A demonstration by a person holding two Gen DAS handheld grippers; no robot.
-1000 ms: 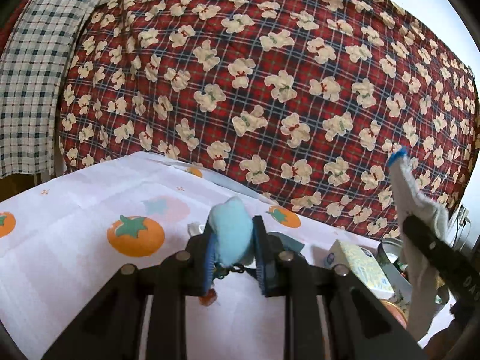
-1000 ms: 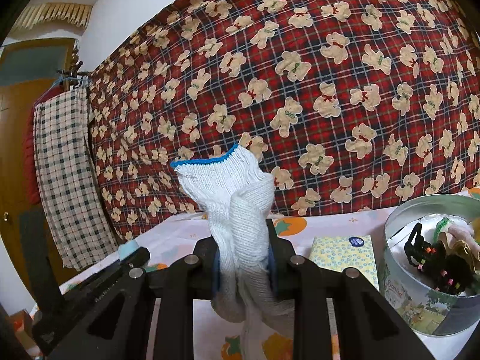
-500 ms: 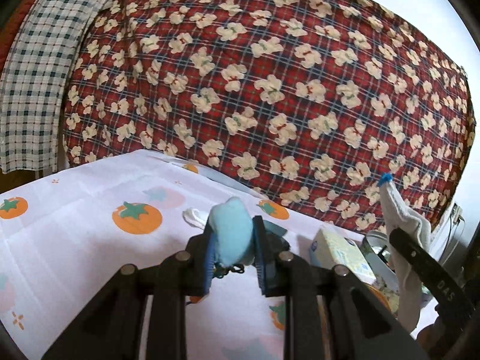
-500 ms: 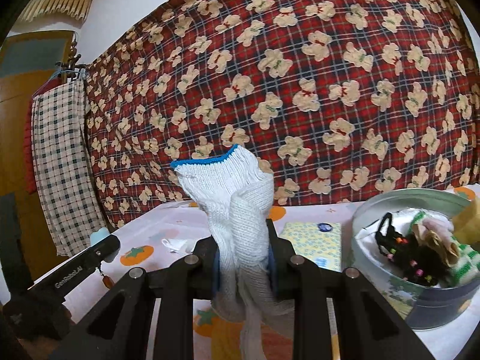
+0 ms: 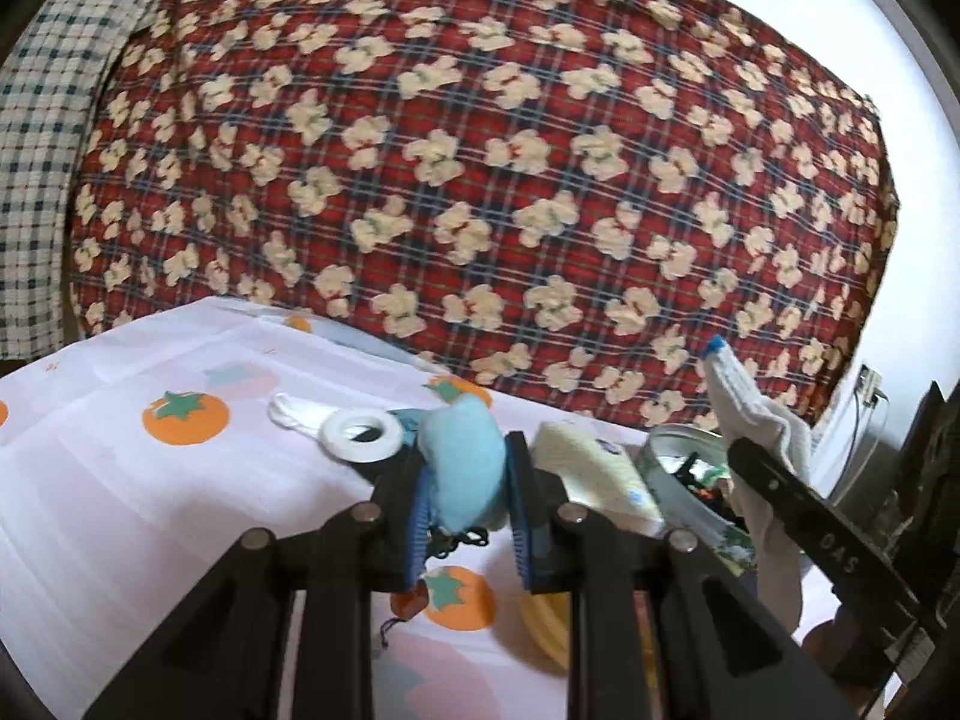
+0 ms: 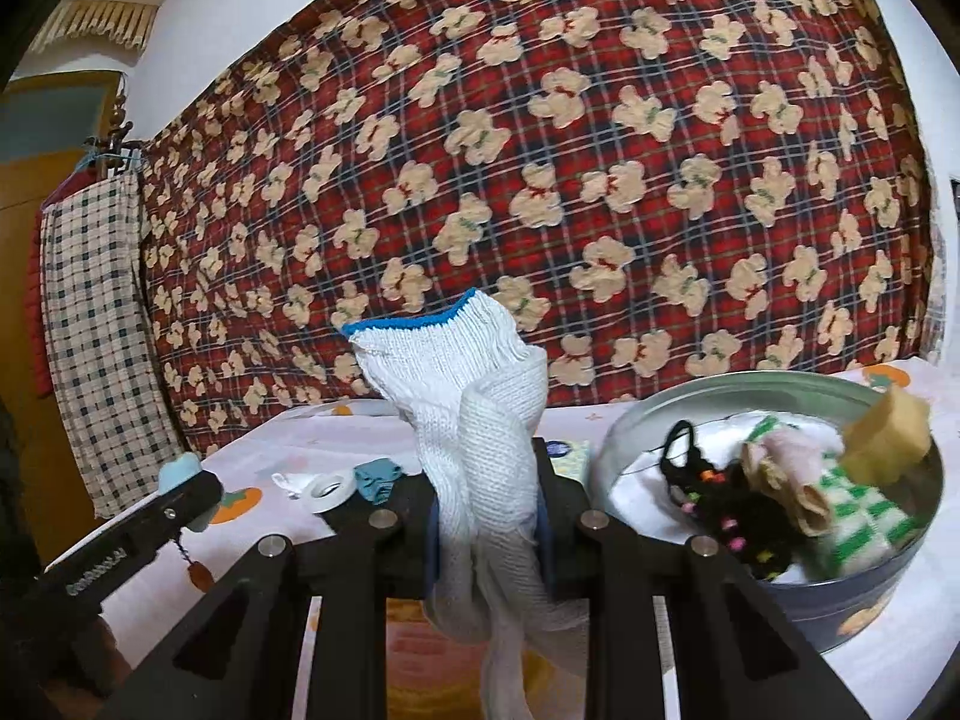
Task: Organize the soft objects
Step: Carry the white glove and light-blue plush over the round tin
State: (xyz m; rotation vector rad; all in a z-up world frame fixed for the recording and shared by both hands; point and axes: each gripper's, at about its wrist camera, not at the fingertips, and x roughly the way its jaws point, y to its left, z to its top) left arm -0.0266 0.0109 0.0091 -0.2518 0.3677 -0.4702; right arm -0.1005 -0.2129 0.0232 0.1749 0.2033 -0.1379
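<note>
Both grippers have advanced toward the tin at lower right, the right gripper clenched on the glove, the left gripper on the blue plush, so deposit appears imminent.

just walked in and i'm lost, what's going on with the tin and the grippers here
A person is sorting soft things with two handheld grippers. The right gripper is shut on a white knit glove, beside a round tin that already holds soft items. The left gripper is shut on a light blue plush, above the tablecloth.
</note>
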